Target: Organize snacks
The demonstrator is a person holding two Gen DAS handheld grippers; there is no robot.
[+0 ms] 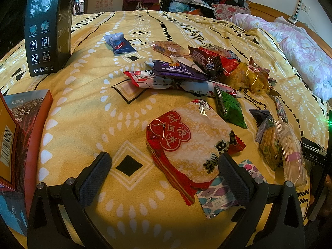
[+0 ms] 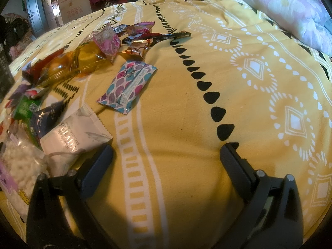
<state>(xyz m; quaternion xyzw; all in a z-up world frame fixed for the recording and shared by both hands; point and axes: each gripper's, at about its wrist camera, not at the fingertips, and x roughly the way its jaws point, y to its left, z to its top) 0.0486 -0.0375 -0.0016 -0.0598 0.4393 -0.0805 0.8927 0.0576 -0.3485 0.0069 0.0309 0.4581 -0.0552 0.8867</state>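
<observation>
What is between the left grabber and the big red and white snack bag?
Nothing visible. The left gripper is open, and the big red and white snack bag lies on the yellow bedspread right by its fingers. Only a small patterned packet is tucked under the bag's near edge.

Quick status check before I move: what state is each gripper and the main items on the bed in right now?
left gripper: open, empty
right gripper: open, empty
rice cracker packet: sealed, flat on the bedspread, by the left gripper
white Pulada packet: sealed, lying flat
snack pile: loose, unsorted
black shaver box: upright, closed
</observation>
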